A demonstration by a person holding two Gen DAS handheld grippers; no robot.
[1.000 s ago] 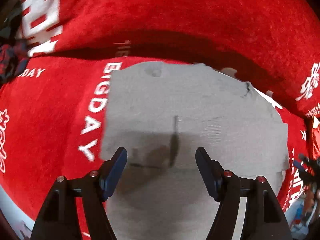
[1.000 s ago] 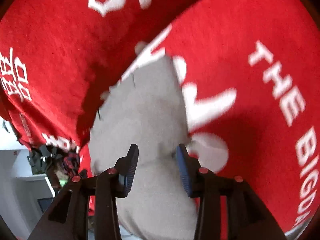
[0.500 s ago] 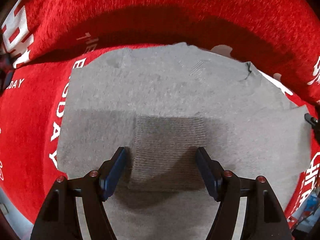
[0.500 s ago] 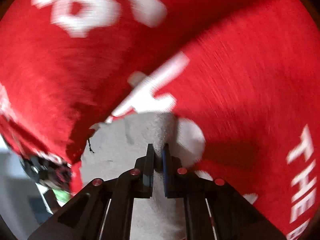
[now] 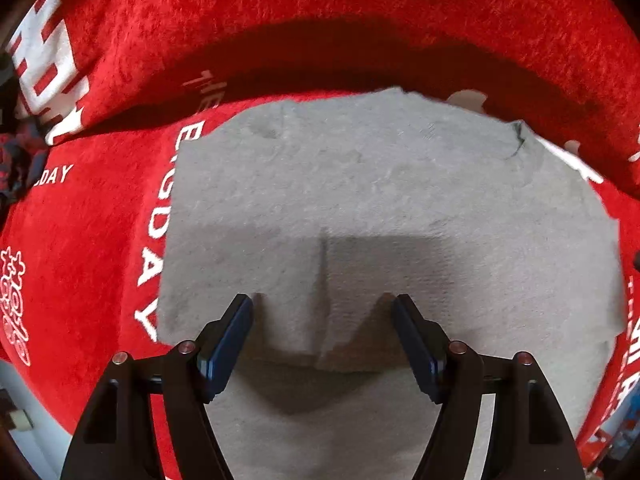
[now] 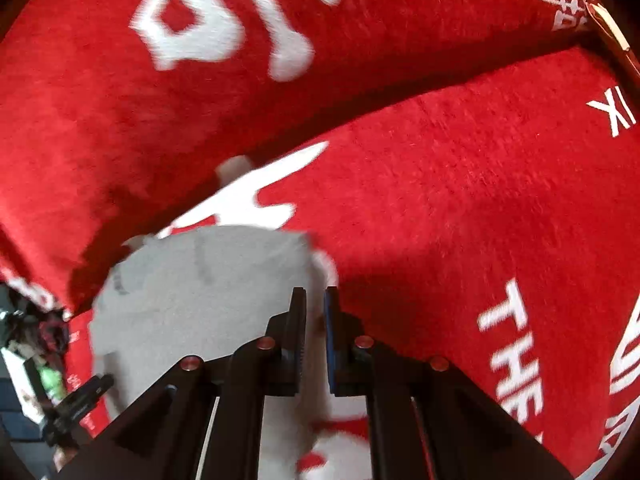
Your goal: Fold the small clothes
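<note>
A small grey garment (image 5: 380,200) lies flat on a red cover printed with white letters (image 5: 100,240). My left gripper (image 5: 322,308) hangs just above the garment's near part with its jaws wide apart and nothing between them. In the right wrist view the same grey garment (image 6: 200,288) lies to the left of my right gripper (image 6: 316,300). The right jaws stand nearly together with a narrow gap at the garment's right edge. No cloth shows between them.
The red cover rises in a thick fold (image 5: 320,20) behind the garment; it also shows in the right wrist view (image 6: 240,100). Dark clutter (image 6: 32,328) sits beyond the cover's left edge. The left gripper's tips (image 6: 80,396) show at lower left.
The right gripper, shut on a pinch of the grey cloth half a second ago, has let it go and slid to the garment's right edge. The left gripper pulled back slightly, still open.
</note>
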